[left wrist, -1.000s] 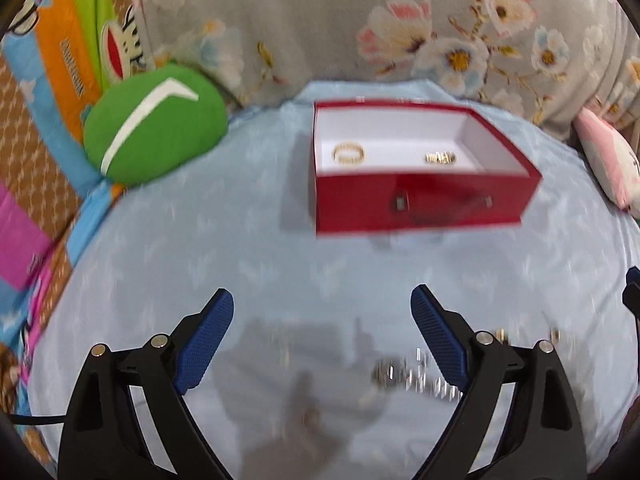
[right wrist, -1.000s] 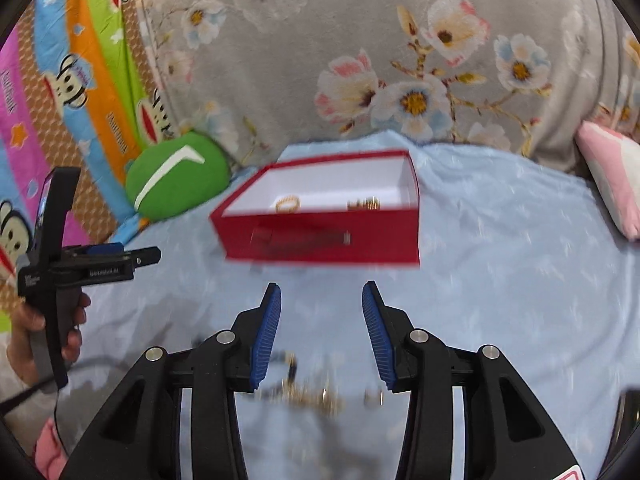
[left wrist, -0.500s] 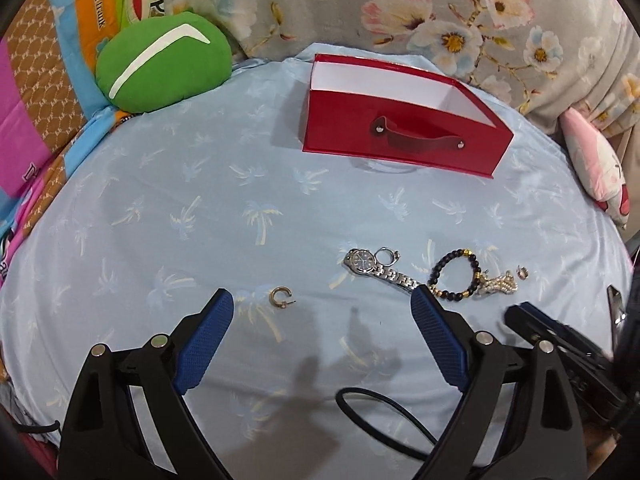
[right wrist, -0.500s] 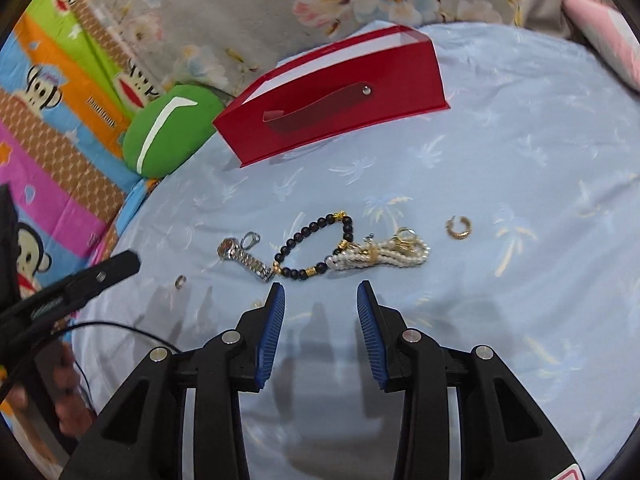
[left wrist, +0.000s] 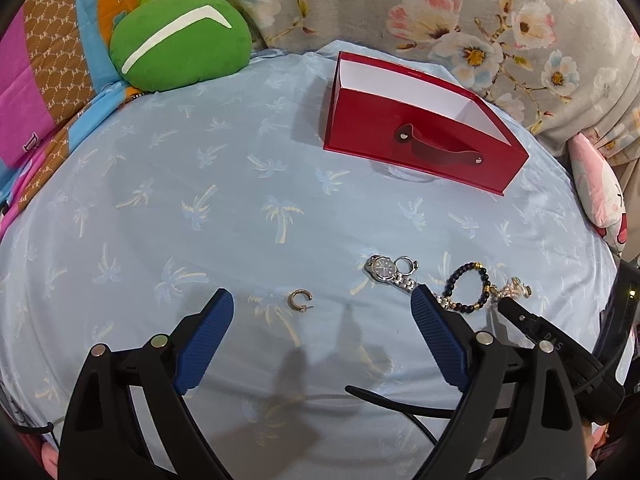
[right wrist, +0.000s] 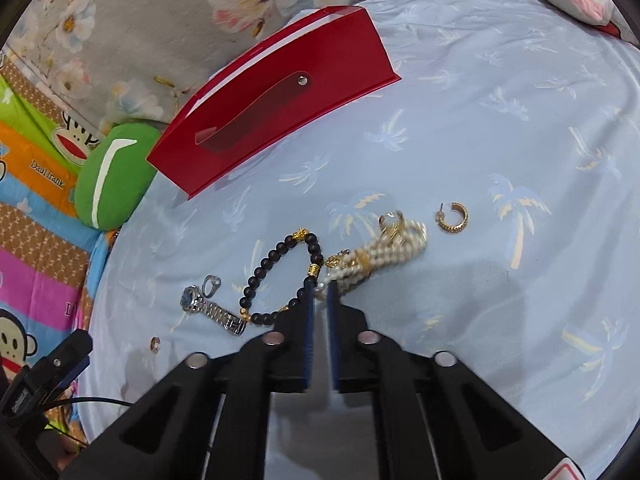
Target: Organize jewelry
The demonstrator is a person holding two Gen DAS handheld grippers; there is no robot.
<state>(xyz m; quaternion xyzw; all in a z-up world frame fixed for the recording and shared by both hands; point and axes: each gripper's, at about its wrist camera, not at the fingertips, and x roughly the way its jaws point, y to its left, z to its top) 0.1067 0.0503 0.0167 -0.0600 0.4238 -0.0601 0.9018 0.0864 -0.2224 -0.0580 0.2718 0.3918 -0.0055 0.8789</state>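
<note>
We cannot see the floor of the red box [left wrist: 420, 136] from either camera; only its white inner walls and the front strap handle show, so its contents stay unknown. In the left wrist view the end of the silver watch [left wrist: 387, 271] band and part of the black bead bracelet [left wrist: 468, 288] sit behind the left gripper's right finger, and the pearl bracelet [left wrist: 516, 290] is half covered by the tip of the right gripper. A black cable [left wrist: 400, 400] runs out of frame low in that view.

The left gripper [left wrist: 322, 318] hangs low over the blue palm-print sheet [left wrist: 180, 200], pointing toward the box, with its jaws spread wide and nothing between them. A small hoop earring [left wrist: 299, 300] lies on the sheet between the fingertips, touching neither.

The right gripper [right wrist: 319, 296] is angled down at the jewelry cluster. Its jaws are nearly together, a thin gap showing, with the near end of the pearl bracelet [right wrist: 376, 256] at the tips; we cannot tell whether they are pinching it.

Left to right in the right wrist view: small ring [right wrist: 155, 343], watch [right wrist: 208, 310] with a silver ring [right wrist: 211, 283] beside it, bead bracelet [right wrist: 280, 276], pearls, gold hoop earring [right wrist: 453, 218]. The green cushion [left wrist: 180, 42] lies well apart at the sheet's far left edge.
</note>
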